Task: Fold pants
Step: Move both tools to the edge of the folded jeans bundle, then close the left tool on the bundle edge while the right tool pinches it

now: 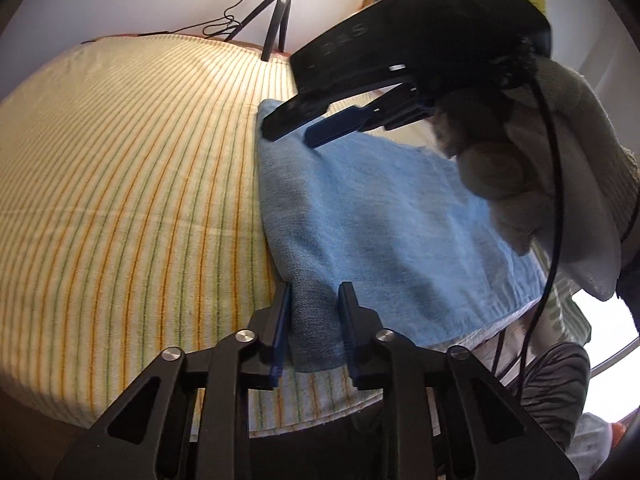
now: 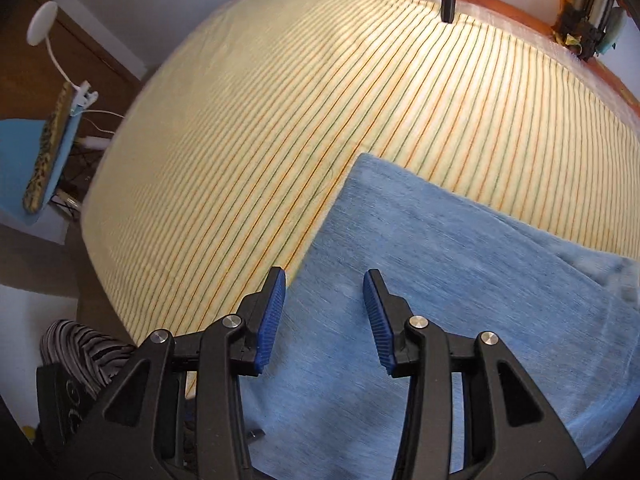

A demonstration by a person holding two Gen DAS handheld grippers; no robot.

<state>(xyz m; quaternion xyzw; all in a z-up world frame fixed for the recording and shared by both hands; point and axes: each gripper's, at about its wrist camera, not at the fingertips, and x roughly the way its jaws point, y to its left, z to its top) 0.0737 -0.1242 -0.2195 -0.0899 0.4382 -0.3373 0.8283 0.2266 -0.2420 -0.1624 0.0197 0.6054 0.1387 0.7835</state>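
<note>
Left gripper (image 1: 314, 292) jaws are straddling the pants (image 1: 372, 216) near edge, part-open; right gripper (image 2: 325, 280) is hovering wide over them.

pants (image 2: 460, 280) cropped (right edge), tripod (image 1: 276, 12) head overexposed

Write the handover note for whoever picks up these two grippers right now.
Left gripper: open, jaws straddling the near left corner of the pants, not clamped.
Right gripper: open, low over the far left corner; whether it touches the cloth cannot be told.
Pants: light blue denim, lying flat as a folded panel on the striped sheet, left edge straight.
Done: at least one fold appears to be in.
Left: probably close both grippers on the left corners and carry them across for the next fold.
</note>
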